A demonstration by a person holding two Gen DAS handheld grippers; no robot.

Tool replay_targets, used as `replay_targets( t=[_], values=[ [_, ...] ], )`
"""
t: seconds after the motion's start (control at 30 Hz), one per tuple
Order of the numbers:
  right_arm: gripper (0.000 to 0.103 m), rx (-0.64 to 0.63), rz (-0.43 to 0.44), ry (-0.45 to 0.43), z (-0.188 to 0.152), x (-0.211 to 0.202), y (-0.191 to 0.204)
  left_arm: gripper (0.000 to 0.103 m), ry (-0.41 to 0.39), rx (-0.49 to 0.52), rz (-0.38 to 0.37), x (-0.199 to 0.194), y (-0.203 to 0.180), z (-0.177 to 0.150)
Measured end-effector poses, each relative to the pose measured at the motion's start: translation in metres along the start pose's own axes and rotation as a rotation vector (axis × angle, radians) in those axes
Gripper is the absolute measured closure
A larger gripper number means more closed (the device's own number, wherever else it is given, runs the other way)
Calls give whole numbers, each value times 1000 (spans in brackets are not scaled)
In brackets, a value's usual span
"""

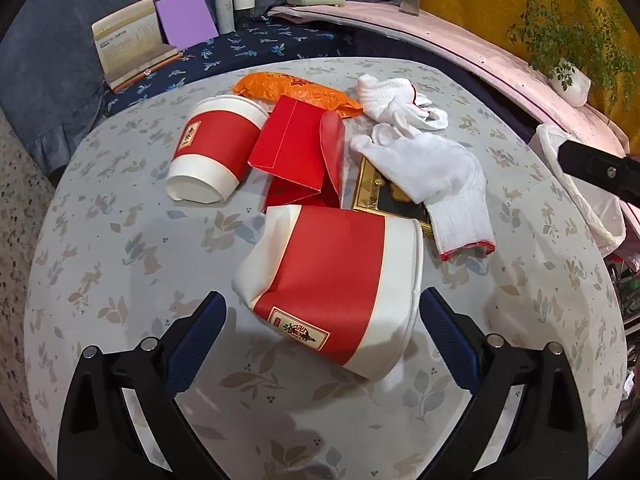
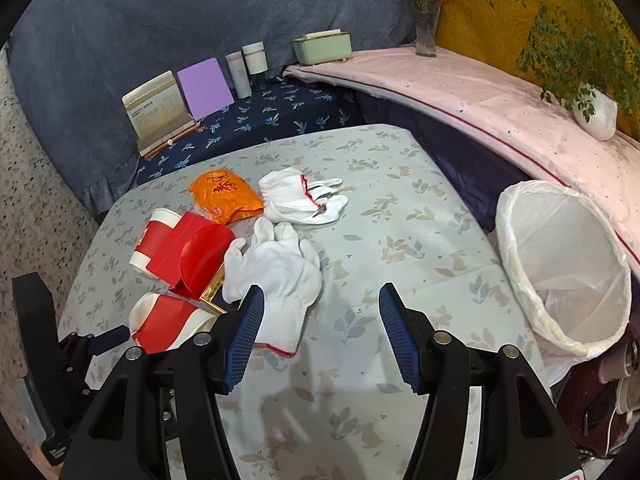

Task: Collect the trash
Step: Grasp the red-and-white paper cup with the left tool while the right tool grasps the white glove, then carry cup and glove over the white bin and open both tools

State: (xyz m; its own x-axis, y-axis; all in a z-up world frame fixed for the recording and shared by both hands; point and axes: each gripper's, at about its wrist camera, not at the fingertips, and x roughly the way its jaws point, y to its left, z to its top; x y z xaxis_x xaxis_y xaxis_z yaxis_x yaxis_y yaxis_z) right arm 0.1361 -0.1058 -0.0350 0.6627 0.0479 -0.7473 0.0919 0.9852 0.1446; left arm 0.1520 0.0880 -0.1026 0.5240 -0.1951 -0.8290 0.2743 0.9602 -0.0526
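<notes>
A crushed red-and-white paper cup [image 1: 332, 280] lies on its side on the table, between the wide-open fingers of my left gripper [image 1: 322, 306], and the pads stand just clear of it. Beyond it lie a second cup [image 1: 216, 148], a red paper envelope [image 1: 300, 152], an orange bag [image 1: 296, 90], a gold-and-black packet [image 1: 384, 196] and white gloves [image 1: 428, 168]. My right gripper [image 2: 321, 291] hovers open over bare cloth, with the near glove's [image 2: 276, 268] cuff beside its left finger. The white-lined trash bin [image 2: 568, 248] stands off the table's right edge.
The table [image 1: 120, 260] has a rabbit-print cloth. Behind it a dark shelf holds a desk calendar [image 2: 156, 112], a purple card [image 2: 204, 88] and white bottles [image 2: 248, 64]. A pink-covered ledge [image 2: 460, 92] carries a green box [image 2: 322, 50], a vase [image 2: 426, 28] and a potted plant [image 2: 596, 112].
</notes>
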Motion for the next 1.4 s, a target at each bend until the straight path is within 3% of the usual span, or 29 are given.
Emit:
replay_targets(
  t=[0.17, 0.3, 0.47, 0.67, 0.83, 1.4],
  values=[
    [45, 7, 20, 30, 3, 19, 7, 34, 22, -28, -47, 3, 5, -1],
    [45, 2, 32, 51, 8, 37, 17, 43, 24, -48, -61, 0, 9, 0],
    [45, -17, 36, 92, 9, 65, 29, 63, 27, -74, -76, -5, 14, 2],
    [74, -31, 49, 146, 2, 89, 37, 95, 36, -86, -80, -8, 17, 2],
    [92, -52, 54, 133, 0, 83, 41, 100, 9, -81, -78, -17, 18, 3],
    [94, -5, 63, -116, 48, -20, 1, 100, -97, -54, -114, -59, -18, 35]
  ],
)
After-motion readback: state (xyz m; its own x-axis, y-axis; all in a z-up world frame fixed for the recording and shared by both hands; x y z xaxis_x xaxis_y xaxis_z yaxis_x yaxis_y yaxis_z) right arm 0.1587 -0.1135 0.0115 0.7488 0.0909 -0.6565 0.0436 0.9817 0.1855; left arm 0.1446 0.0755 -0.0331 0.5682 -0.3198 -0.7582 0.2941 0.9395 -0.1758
